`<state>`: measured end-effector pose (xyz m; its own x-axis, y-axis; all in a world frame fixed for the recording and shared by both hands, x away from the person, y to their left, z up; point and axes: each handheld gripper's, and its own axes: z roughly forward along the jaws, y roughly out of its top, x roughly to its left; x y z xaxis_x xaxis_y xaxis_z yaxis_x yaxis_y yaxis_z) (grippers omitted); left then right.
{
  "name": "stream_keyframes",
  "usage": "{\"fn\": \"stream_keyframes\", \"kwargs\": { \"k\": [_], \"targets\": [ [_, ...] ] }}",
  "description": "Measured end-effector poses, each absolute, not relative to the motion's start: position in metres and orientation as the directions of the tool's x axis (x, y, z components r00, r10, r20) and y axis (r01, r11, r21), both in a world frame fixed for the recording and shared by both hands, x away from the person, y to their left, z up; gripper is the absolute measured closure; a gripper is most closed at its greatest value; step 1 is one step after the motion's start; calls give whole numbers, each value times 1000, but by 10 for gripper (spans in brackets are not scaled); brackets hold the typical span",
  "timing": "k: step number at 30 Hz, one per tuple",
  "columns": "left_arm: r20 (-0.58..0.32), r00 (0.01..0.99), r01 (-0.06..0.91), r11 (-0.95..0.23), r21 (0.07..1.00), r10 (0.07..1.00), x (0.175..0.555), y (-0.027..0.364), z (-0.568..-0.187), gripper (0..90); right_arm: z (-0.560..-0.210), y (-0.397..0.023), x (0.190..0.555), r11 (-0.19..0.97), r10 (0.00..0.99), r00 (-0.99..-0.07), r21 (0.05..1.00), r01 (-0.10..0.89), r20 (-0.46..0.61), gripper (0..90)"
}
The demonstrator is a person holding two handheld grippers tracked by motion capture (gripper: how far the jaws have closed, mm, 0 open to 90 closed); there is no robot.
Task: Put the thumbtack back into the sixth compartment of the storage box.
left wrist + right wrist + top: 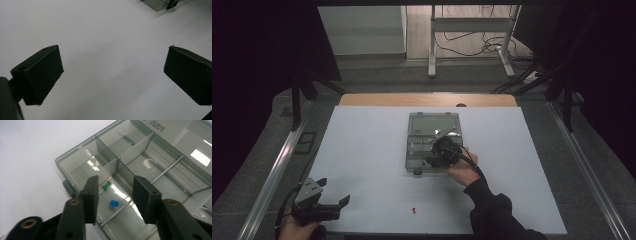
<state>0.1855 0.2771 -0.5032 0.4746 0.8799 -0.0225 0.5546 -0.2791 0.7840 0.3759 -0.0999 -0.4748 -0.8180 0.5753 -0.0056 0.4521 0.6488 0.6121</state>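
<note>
Lettering [158,125] on the organizer box [75,160] is upside-down and unreadable; right hand-held gripper [115,195] part-open, holding nothing.

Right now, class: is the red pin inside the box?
No, the red pin lies on the white mat, apart from the box.

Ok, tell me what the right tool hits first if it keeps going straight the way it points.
Probably the floor of the clear compartment box between its jaws, where a blue pushpin and a green pushpin lie. The right tool stands open with nothing gripped. Depth is hard to judge, so a divider could come first.
</note>
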Motion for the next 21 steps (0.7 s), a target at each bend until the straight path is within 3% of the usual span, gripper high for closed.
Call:
{"fn": "stream_keyframes", "kwargs": {
  "k": [11, 21],
  "targets": [
    [-22, 479, 552, -281, 785, 878, 185, 277, -503, 26, -473, -101, 367, 655, 571, -821, 618, 435, -26, 252],
    [-21, 479, 550, -282, 786, 877, 185, 277, -503, 26, -470, -101, 352, 670, 534, -845, 629, 394, -40, 147]
  ]
}}
